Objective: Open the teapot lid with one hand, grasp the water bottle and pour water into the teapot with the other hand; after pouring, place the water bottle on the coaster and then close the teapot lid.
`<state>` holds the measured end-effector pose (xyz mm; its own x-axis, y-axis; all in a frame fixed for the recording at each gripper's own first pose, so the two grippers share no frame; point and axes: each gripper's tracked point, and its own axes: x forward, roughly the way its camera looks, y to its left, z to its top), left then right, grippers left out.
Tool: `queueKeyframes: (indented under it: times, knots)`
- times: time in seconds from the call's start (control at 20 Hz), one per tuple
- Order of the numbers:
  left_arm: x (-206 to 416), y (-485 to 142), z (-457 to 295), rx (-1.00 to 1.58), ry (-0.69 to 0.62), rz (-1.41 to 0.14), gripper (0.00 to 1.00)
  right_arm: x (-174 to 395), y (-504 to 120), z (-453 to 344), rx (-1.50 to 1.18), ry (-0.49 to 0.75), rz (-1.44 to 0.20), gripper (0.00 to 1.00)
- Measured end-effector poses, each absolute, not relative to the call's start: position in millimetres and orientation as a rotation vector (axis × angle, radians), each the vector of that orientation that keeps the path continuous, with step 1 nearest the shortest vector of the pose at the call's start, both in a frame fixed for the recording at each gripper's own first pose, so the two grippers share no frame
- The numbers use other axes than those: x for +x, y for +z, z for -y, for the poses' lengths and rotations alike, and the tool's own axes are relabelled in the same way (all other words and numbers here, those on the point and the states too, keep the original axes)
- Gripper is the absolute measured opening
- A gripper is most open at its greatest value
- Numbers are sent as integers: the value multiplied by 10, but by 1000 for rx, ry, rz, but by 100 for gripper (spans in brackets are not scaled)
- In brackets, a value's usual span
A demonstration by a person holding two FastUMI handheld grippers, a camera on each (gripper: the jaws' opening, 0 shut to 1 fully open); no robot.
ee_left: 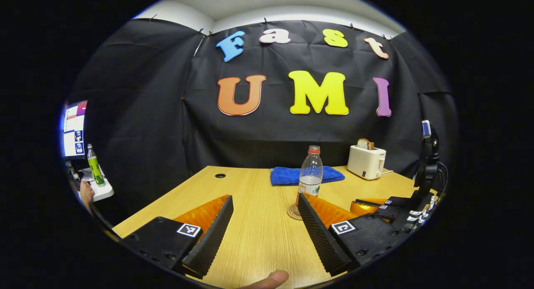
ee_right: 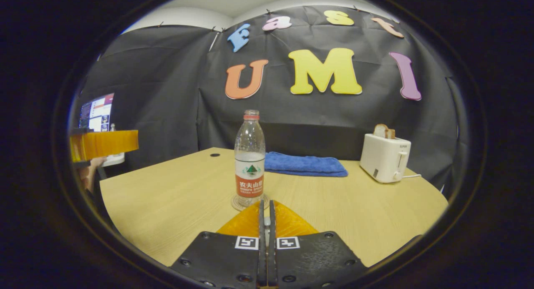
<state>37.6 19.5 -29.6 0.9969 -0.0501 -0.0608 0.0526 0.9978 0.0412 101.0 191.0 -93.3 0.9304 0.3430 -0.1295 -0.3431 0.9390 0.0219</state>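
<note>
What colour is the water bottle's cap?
Red cap on the water bottle, clearest in the right gripper view.

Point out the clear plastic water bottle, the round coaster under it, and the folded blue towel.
Clear plastic water bottle with red cap [ee_right: 249, 172]: right gripper view, on its label.
Round woven coaster [ee_right: 236, 203]: right gripper view, on its exposed left rim.
Folded blue towel [ee_right: 306, 164]: right gripper view, on its top surface.
</note>
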Motion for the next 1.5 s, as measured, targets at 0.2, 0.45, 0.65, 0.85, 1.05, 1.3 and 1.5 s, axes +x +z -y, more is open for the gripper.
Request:
queueKeyframes:
  times: [0.2,0.45,0.65,0.85,1.05,1.3,1.5]
  knots:
    - [433,-306,-338,55,-20,-60,98,1045,-996,-1959,-27,342,-142,4]
    - [456,-363,-314,36,-35,-85,98,1063,-1012,-1960,-38,336,-144,2]
    - [450,-379,-292,48,-33,-88,98,1026,-929,-1840,-31,309,-114,21]
    - [411,-327,-186,49,-53,-76,98,943,-793,-1722,-13,292,-92,36]
    - [371,-291,-88,54,-71,-65,98,770,-575,-1535,-18,247,-41,68]
    - [328,-256,-8,85,-66,-56,98,425,-213,-1409,-6,250,22,95]
    - [293,-259,50,59,-65,-60,98,57,145,-1128,-2,201,77,96]
